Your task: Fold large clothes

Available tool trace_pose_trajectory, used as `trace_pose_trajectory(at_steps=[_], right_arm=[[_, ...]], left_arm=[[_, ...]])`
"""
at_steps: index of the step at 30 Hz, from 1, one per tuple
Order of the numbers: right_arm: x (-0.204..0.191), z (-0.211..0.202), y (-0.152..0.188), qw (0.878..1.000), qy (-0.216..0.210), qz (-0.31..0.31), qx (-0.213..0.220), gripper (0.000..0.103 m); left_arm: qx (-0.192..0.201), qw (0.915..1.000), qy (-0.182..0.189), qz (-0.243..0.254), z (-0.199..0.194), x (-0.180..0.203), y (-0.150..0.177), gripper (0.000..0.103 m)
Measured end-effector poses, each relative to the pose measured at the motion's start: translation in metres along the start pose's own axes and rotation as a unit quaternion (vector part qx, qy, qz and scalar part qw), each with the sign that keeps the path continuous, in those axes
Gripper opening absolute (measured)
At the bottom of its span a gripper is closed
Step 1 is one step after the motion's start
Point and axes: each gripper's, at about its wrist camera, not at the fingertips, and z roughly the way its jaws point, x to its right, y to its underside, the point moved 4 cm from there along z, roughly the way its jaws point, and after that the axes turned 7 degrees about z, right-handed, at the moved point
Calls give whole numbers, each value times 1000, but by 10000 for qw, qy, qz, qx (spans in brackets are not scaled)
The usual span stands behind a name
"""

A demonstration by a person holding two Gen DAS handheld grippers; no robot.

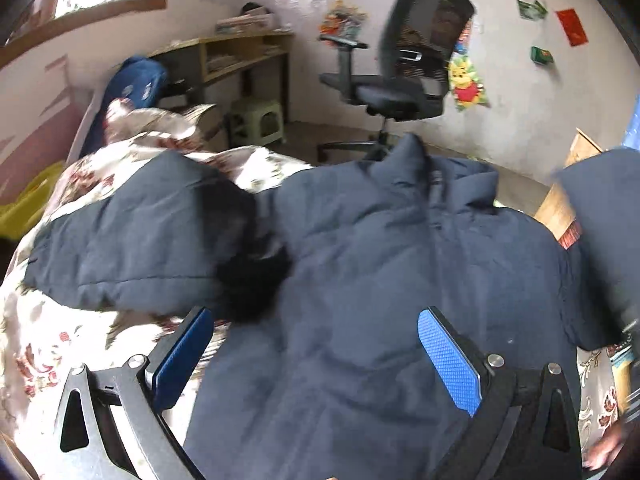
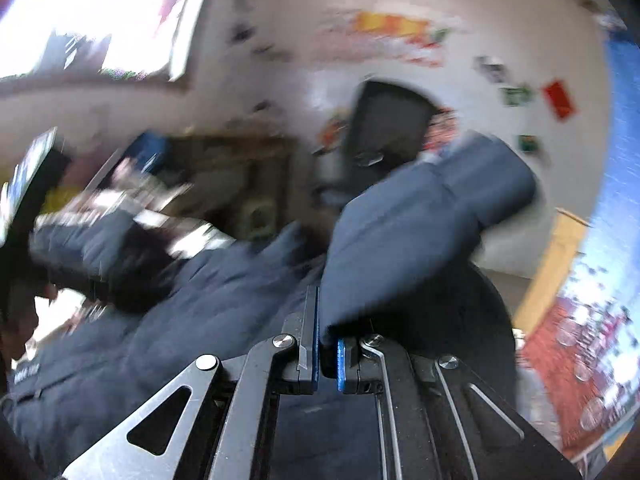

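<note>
From my left wrist camera, the navy padded jacket lies spread over the floral bedspread, collar pointing toward the black office chair. One sleeve stretches out sideways from the jacket's body across the bedspread, and a patch of black fur trim sits where that sleeve meets the body. My left claw hangs released just above the jacket's lower front, its blue pads wide apart with nothing between them. Beyond the jacket, left of the chair, stand a green plastic stool and a wooden shelf. Stickers dot the wall right of the chair, among them a yellow cartoon bear and a red card; I cannot read any writing on them.

From my right wrist camera, heavily blurred, my right claw is clenched on the jacket's other sleeve, which rises up from the pads with its cuff lifted toward the chair back. The rest of the jacket lies below and to the left of that sleeve. A small pale label near the jacket's lower left edge is too smeared to read.
</note>
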Motion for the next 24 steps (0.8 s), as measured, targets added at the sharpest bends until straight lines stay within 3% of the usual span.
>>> trace_pose_trajectory(at_steps=[4,6,7,8,9,12,14,17,20,23,24], right_arm=[[-50,27,45,9940,-478,-483,-855,6],[-62,29,72,9898,-669,-509,-1148,14],[-64,31,82,9876,-758,-482,-1287,31],[-66,28,91,9853,-859,-438,-1410,55],[-67,22,96,9844,-915,-422,-1444,63],[-63,4,102,9820,-1070,-461,-1489,66],[-51,-14,102,9835,-1046,-378,-1428,66],[-24,-32,94,9903,-658,-180,-1210,66],[6,-33,88,9920,-189,166,-1237,66],[38,-28,91,9881,103,589,-1415,66],[41,-25,89,9872,154,634,-1452,66]], left_arm=[[-62,9985,430,-332,0,-26,4,102],[-67,9950,819,-573,4,-32,11,102],[-78,9934,960,-626,7,-35,15,102],[-110,9917,1102,-654,10,-35,21,102],[-182,9898,1246,-663,15,-34,27,102],[-490,9831,1670,-569,36,-24,43,102],[-699,9810,1746,-487,52,-18,51,102],[-1065,9753,1853,-562,80,-12,64,101],[-1308,9647,2207,-592,101,1,72,77],[-1317,9640,2242,-557,110,9,74,49],[-1300,9662,2142,-605,113,9,73,35]])
